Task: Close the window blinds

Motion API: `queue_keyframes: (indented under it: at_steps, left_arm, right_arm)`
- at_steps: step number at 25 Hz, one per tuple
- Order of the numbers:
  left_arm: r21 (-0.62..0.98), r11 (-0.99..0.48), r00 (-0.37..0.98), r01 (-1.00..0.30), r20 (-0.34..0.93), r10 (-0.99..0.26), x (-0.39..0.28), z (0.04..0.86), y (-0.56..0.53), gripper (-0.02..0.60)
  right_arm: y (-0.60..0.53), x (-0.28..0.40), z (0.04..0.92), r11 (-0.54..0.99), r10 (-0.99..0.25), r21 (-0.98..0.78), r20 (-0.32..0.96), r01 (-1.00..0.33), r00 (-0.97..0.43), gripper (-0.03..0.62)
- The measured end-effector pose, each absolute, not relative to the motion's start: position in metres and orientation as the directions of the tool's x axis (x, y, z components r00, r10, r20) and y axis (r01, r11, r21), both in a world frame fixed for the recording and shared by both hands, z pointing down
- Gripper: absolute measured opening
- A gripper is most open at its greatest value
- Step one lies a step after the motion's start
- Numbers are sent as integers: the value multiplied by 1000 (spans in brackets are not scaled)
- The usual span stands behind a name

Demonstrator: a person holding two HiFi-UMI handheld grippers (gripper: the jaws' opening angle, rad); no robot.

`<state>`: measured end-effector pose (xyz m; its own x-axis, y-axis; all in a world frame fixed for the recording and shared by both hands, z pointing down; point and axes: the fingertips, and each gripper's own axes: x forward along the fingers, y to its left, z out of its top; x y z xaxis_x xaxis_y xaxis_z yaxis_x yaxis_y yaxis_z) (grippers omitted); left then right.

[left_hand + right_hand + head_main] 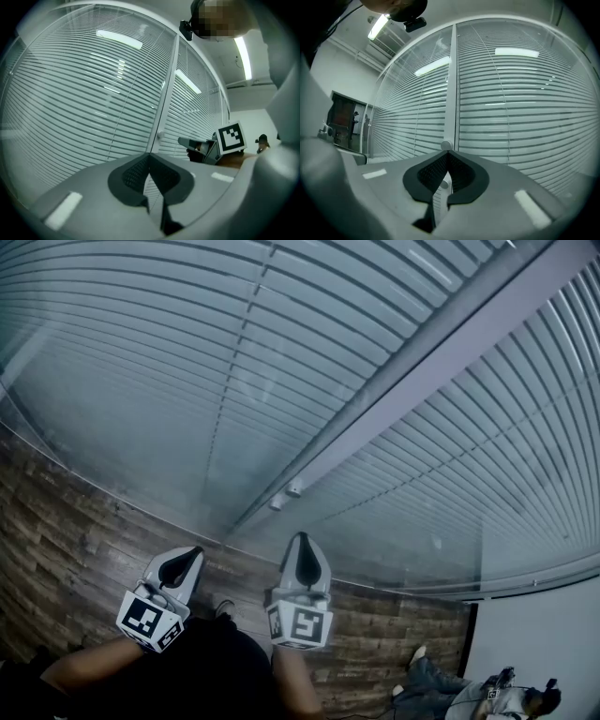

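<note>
Slatted white blinds [187,362] hang behind glass panes on both sides of a pale upright post [422,371]. Two small round knobs [294,489] sit low on that post. My right gripper [302,538] points at the post just below the knobs, shut and holding nothing. In the right gripper view its tips [446,153] meet just under one knob [446,145], apart from it. To its left, my left gripper [194,552] is also shut and empty. In the left gripper view its tips [149,154] face the blinds [84,93], with the right gripper [187,142] beside the post.
Dark wood-look flooring [66,549] runs along the foot of the glass. A person [487,695] sits low at the right by a white wall [534,634]. A dark doorway [344,117] shows far left in the right gripper view.
</note>
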<state>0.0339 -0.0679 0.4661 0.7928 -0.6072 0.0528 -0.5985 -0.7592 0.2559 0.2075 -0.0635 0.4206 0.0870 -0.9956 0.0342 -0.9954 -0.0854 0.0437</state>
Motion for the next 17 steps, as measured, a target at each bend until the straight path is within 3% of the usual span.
queue_keyframes:
  at_steps: [17]
  left_arm:
    - [269, -758, 794, -594, 46, -606, 39, 462, -54, 2]
  right_arm:
    - [-56, 196, 414, -48, -998, 93, 30, -995, 51, 0]
